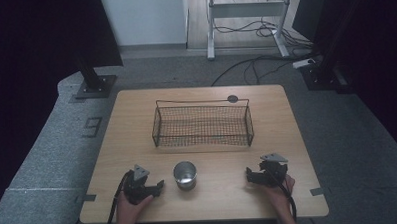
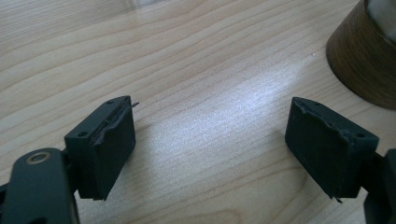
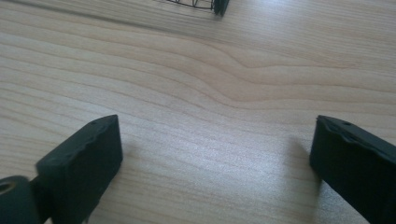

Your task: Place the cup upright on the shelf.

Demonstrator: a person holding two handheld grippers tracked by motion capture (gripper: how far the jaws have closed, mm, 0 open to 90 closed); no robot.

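A shiny metal cup [image 1: 184, 174] stands upright near the front middle of the wooden table [image 1: 137, 124]. Behind it sits an empty black wire basket [image 1: 202, 125]. My left gripper [image 1: 159, 186] rests on the table just left of the cup, open, pointing toward it; its own view has bare wood between the jaws of that gripper [image 2: 210, 140] and the cup's side [image 2: 362, 65] at the upper right. My right gripper [image 1: 248, 175] rests right of the cup, open, with only tabletop between the jaws of that gripper [image 3: 212, 158]. A basket corner [image 3: 219, 5] peeks in at the top.
A small dark round grommet [image 1: 232, 98] sits at the table's back edge behind the basket. A metal desk frame [image 1: 248, 20] and cables lie on the floor beyond. Black stands [image 1: 93, 80] flank the table at the back left and right.
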